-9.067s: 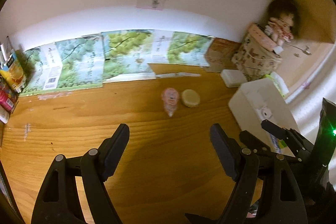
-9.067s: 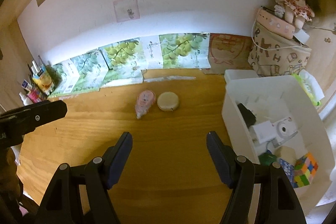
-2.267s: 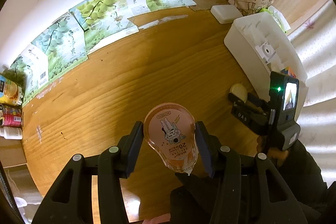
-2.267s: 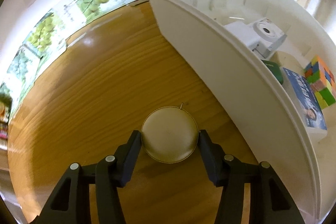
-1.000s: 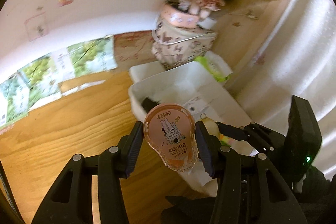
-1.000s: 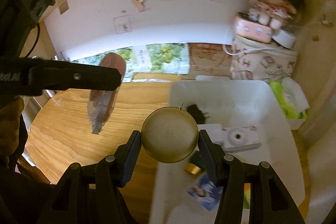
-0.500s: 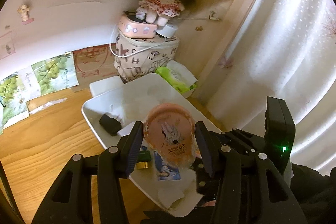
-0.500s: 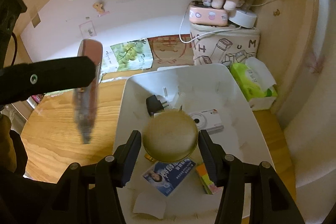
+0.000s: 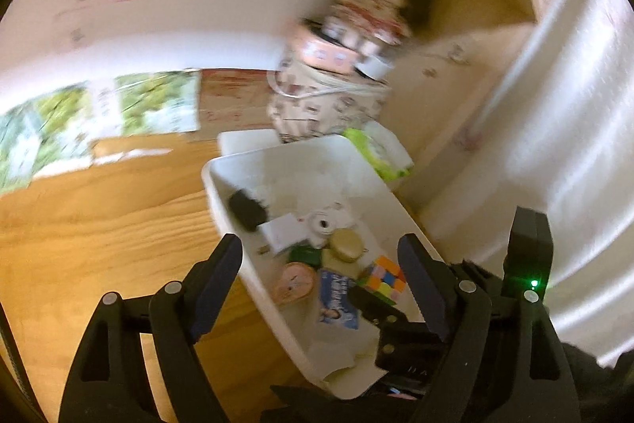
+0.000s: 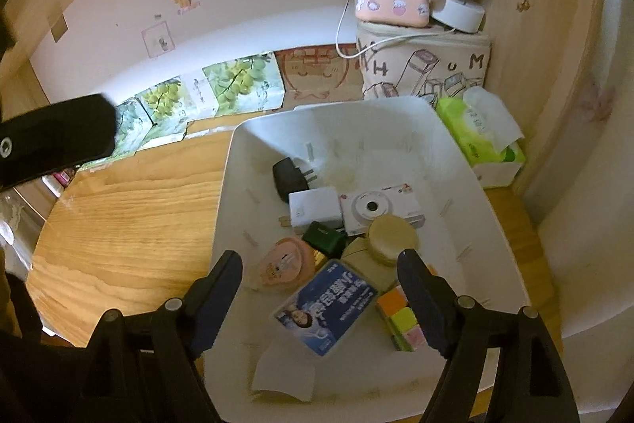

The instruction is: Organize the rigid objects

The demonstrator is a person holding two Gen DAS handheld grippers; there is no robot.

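Both grippers, left (image 9: 319,266) and right (image 10: 319,282), hang released over the bin (image 10: 228,193), tape (image 10: 283,264) and tin (image 10: 392,234) inside, so next comes withdrawing.

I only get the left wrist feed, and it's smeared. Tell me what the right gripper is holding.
Observer: Nothing. The right gripper is open and empty, over the white bin.
Operator: Then give me the round tin's exact spot.
Observer: The round tin lies inside the bin, lid up, and appears to touch the near edge of the white camera.
Operator: Now the pink tape dispenser.
Observer: The pink tape dispenser lies in the bin too, near its left wall, beside a dark green box.
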